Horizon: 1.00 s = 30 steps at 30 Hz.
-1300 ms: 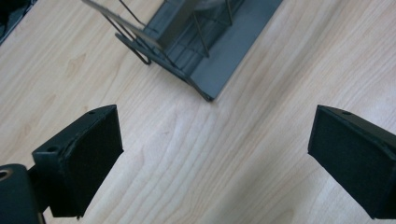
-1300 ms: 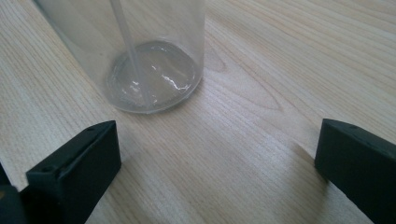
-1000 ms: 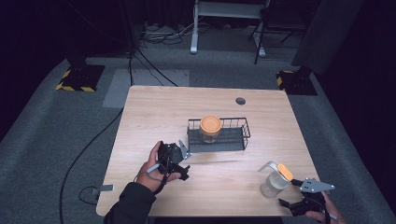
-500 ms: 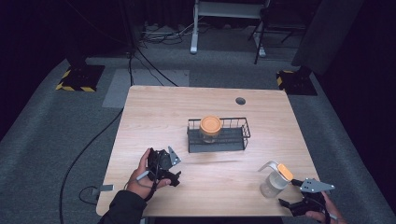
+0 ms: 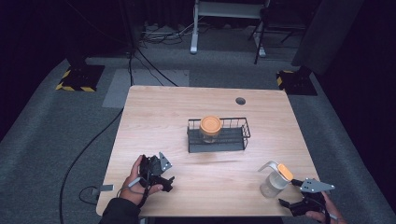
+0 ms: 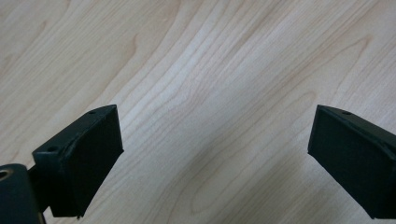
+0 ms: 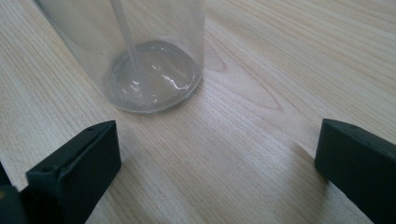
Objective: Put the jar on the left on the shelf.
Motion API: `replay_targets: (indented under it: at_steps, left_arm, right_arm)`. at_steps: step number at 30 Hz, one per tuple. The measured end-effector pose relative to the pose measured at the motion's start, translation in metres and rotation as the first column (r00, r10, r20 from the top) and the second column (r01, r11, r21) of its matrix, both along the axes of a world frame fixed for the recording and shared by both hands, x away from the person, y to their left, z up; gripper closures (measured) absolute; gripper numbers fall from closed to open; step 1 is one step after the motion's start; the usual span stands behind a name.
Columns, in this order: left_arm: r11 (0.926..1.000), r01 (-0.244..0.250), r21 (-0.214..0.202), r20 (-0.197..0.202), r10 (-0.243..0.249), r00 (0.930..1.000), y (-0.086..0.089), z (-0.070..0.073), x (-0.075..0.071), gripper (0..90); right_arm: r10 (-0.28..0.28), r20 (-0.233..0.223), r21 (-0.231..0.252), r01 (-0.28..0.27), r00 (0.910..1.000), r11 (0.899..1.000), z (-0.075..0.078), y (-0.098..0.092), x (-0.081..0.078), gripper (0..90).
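Note:
A clear cup (image 5: 272, 183) with an orange lid and a grey handle stands near the table's front right corner; its transparent base (image 7: 152, 79) with a straw inside fills the top left of the right gripper view. My right gripper (image 5: 299, 205) sits just in front of the cup, open, jaws wide apart, touching nothing (image 7: 217, 168). A jar with an orange lid (image 5: 210, 127) stands inside a black wire basket (image 5: 236, 142) at mid-table. My left gripper (image 5: 164, 179) hovers low at the front left, open over bare wood (image 6: 212, 154).
The wooden table (image 5: 154, 121) has a round cable hole (image 5: 240, 101) at the back right. On the grey carpet beyond stand dark stands with yellow-black bases (image 5: 77, 77) and cables (image 5: 93, 140).
My left gripper has drawn back toward the front left edge and turned. The right gripper and the cup have stayed put.

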<state>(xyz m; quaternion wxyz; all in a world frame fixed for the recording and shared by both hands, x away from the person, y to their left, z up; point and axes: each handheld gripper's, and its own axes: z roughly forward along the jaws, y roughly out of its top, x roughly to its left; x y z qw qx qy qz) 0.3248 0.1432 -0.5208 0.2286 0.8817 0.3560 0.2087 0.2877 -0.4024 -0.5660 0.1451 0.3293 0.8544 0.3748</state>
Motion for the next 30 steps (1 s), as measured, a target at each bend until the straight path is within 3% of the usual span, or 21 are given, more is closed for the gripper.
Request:
replay_targets:
  at_steps: [9,19,21,26,28,30]
  left_arm:
    - [0.999,-0.011,-0.044,-0.018,0.01,0.9998,0.012,-0.01,-0.008,3.1]
    - [0.9954,-0.058,-0.076,-0.063,0.054,0.9966,0.026,-0.023,-0.011,3.2]
    - [0.9945,-0.073,-0.076,-0.054,0.069,0.9962,0.029,-0.024,-0.011,3.0]
    - [0.9858,-0.08,-0.148,-0.055,0.073,0.9958,0.038,-0.029,-0.012,2.1]
    - [0.973,-0.084,-0.215,-0.069,0.07,0.9951,0.043,-0.035,-0.011,2.0]
    - [0.9675,-0.059,-0.246,-0.036,0.052,0.998,0.046,-0.039,-0.013,0.1]
  right_arm:
    - [0.0,0.001,0.0,0.0,1.0,1.0,0.0,0.0,0.0,0.1]
    - [0.001,0.001,-0.001,-0.001,1.0,1.0,0.0,0.0,0.0,0.1]
    - [0.0,0.001,0.0,0.0,1.0,1.0,0.0,0.0,0.0,0.1]
    - [0.001,0.001,0.0,-0.001,1.0,1.0,0.0,0.0,0.0,0.1]
    - [0.001,0.001,0.0,-0.001,1.0,1.0,0.0,0.0,0.0,0.1]
    - [0.0,0.001,0.0,0.0,1.0,1.0,0.0,0.0,0.0,0.1]
